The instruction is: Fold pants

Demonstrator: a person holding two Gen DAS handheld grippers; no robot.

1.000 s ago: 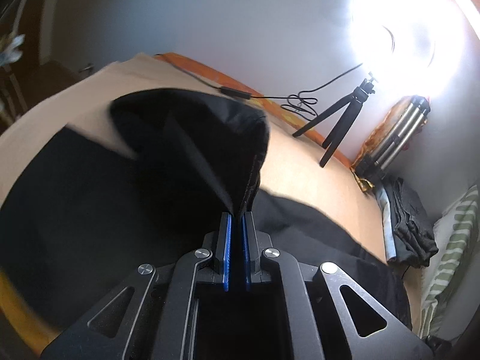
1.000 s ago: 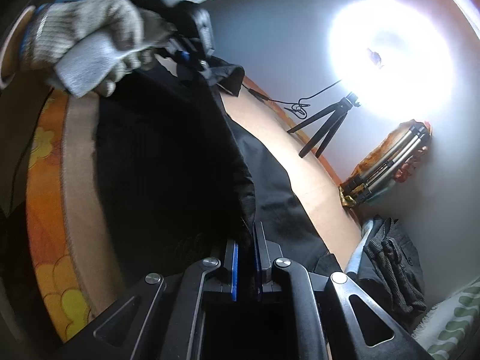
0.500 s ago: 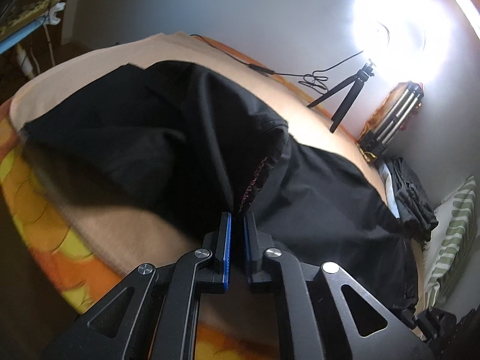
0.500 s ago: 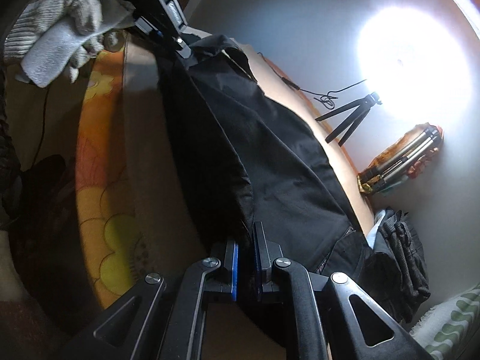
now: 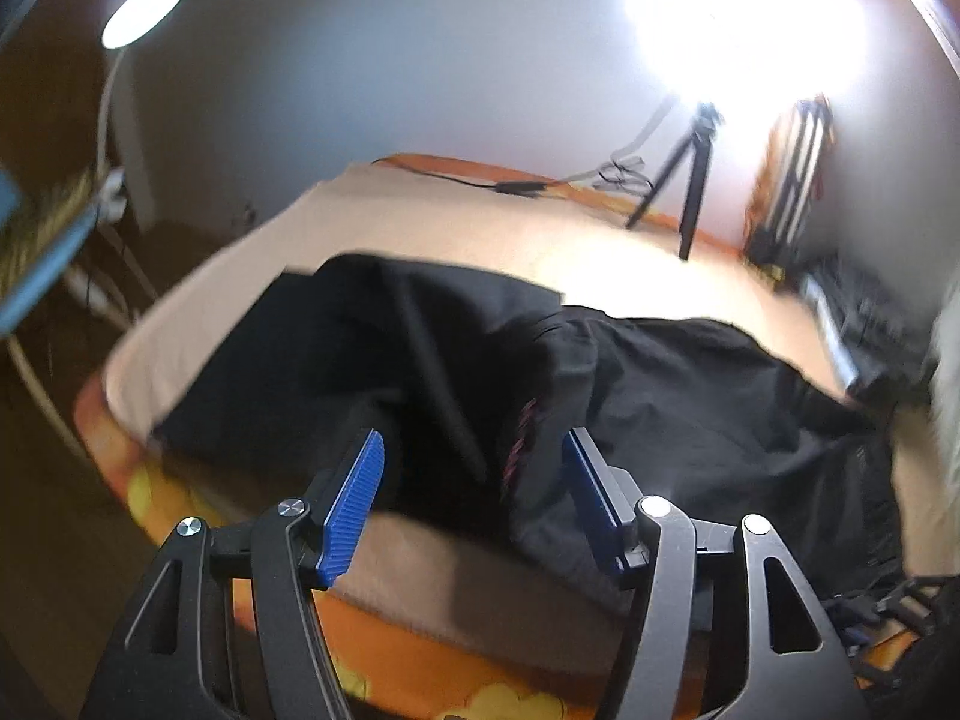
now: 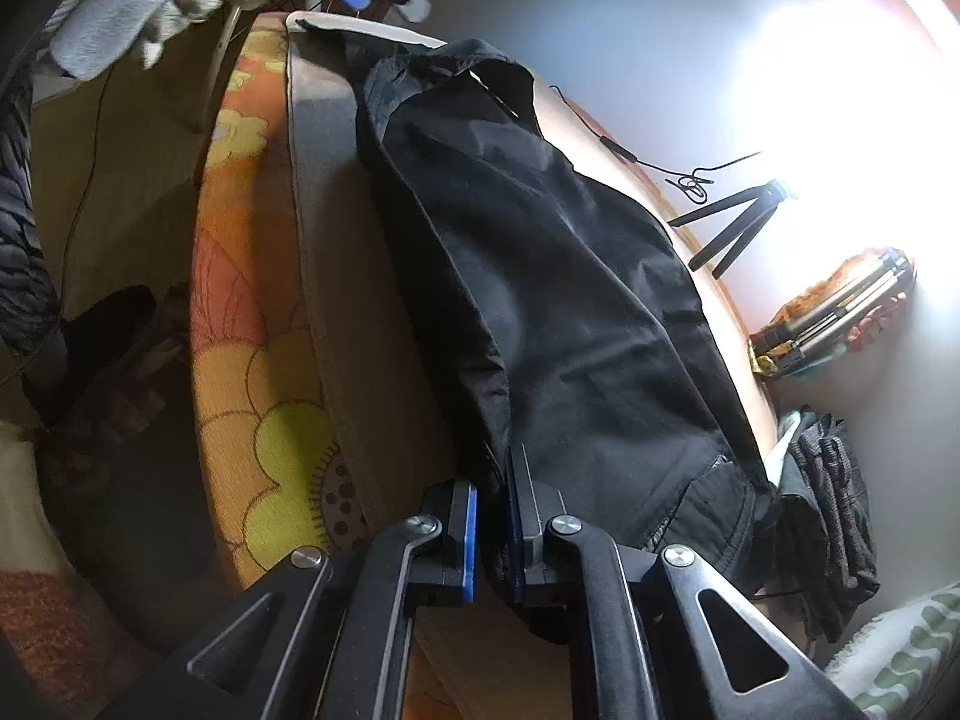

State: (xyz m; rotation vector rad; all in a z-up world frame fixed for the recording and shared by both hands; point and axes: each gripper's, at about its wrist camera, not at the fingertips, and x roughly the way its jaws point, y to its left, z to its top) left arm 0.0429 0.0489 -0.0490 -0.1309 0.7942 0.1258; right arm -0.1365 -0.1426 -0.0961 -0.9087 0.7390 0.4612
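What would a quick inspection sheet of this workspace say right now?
Surface: bed with a tan cover over an orange flowered sheet.
Job's things: black pants stretched along the bed's edge.
Clutter: dark clothes piled by the wall; folded tripod.
Grippers: left gripper has just been opening, pads clear of the cloth; right gripper shut on the pants.
Cables: black cable on the bed's far side.
Surroundings: small tripod under a bright lamp; gloved hand.
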